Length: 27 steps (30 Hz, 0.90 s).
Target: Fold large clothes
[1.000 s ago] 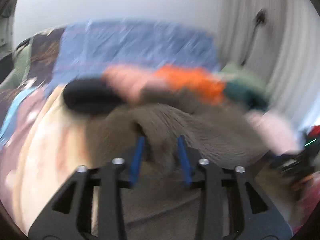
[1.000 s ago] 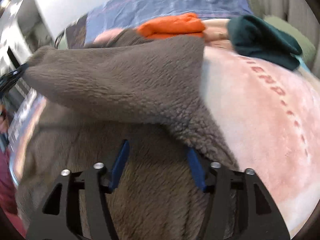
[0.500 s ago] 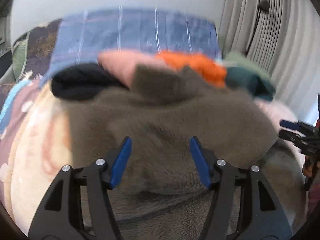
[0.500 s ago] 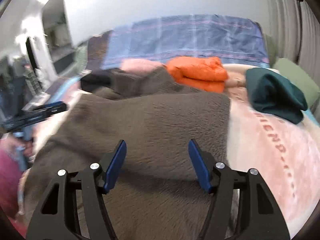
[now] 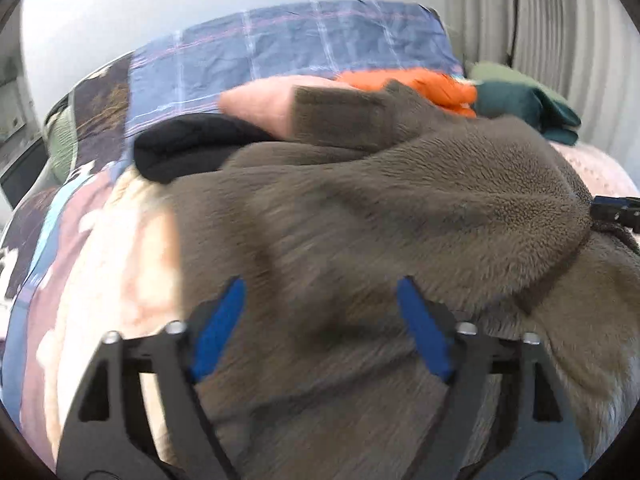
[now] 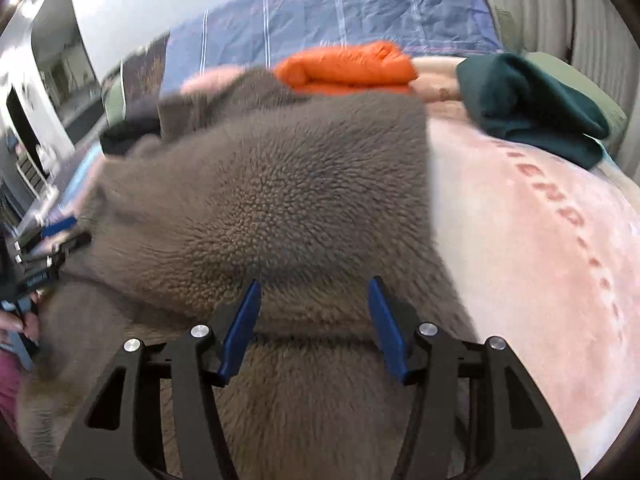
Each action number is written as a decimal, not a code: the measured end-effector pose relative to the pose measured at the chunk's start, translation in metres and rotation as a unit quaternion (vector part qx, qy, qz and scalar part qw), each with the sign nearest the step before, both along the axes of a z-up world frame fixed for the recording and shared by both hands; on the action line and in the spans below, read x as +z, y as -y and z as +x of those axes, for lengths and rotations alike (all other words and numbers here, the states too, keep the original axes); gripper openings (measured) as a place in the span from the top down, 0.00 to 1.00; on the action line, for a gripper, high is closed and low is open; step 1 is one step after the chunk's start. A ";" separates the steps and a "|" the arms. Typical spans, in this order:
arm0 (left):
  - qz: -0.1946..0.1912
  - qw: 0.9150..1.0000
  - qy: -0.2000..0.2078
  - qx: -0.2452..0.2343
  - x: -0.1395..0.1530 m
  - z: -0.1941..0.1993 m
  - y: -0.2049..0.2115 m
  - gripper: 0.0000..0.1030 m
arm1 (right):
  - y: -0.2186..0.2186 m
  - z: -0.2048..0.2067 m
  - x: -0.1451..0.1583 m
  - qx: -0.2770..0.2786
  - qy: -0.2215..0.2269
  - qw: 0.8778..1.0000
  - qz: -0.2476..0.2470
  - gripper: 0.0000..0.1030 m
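A large grey-brown fleece garment (image 5: 380,216) lies spread on the bed, its upper layer folded over the lower one; it also fills the right wrist view (image 6: 264,200). My left gripper (image 5: 320,292) is open just above the fleece, holding nothing. My right gripper (image 6: 314,292) is open over the fold's edge, holding nothing. The right gripper's tip shows at the left wrist view's right edge (image 5: 616,212), and the left gripper shows at the right wrist view's left edge (image 6: 44,248).
Folded clothes lie behind the fleece: an orange piece (image 6: 344,68), a dark green one (image 6: 532,104), a pink one (image 5: 260,104) and a black one (image 5: 188,152). A blue plaid pillow (image 5: 288,48) stands at the back. A pink blanket (image 6: 540,248) covers the bed on the right.
Both grippers have opened and let go of the fleece, which has dropped flat into a fold. Both have drawn back toward the near edge.
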<state>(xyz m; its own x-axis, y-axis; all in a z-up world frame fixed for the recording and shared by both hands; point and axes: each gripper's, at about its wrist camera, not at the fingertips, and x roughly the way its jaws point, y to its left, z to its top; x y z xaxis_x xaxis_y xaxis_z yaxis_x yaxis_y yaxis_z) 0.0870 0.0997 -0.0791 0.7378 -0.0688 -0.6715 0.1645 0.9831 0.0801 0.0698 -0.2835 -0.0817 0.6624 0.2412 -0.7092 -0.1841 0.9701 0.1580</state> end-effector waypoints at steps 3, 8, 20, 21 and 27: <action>0.016 0.998 -0.029 0.048 -0.012 -0.009 -0.035 0.19 | 0.022 -0.009 0.010 -0.032 0.025 0.999 -0.034 0.44; -0.065 0.986 -0.126 0.089 -0.057 -0.021 -0.079 0.12 | 0.049 0.002 -0.048 -0.083 -0.098 0.992 0.003 0.37; -0.173 0.975 -0.133 0.044 -0.056 -0.122 -0.101 0.13 | 0.091 -0.078 -0.044 -0.069 -0.095 0.984 0.133 0.37; -0.178 0.975 -0.130 0.037 -0.056 -0.128 -0.100 0.13 | 0.091 -0.082 -0.045 -0.069 -0.096 0.982 0.145 0.37; -0.215 0.970 -0.117 0.001 -0.061 -0.173 -0.096 0.15 | 0.099 -0.125 -0.048 -0.048 -0.096 0.977 0.185 0.38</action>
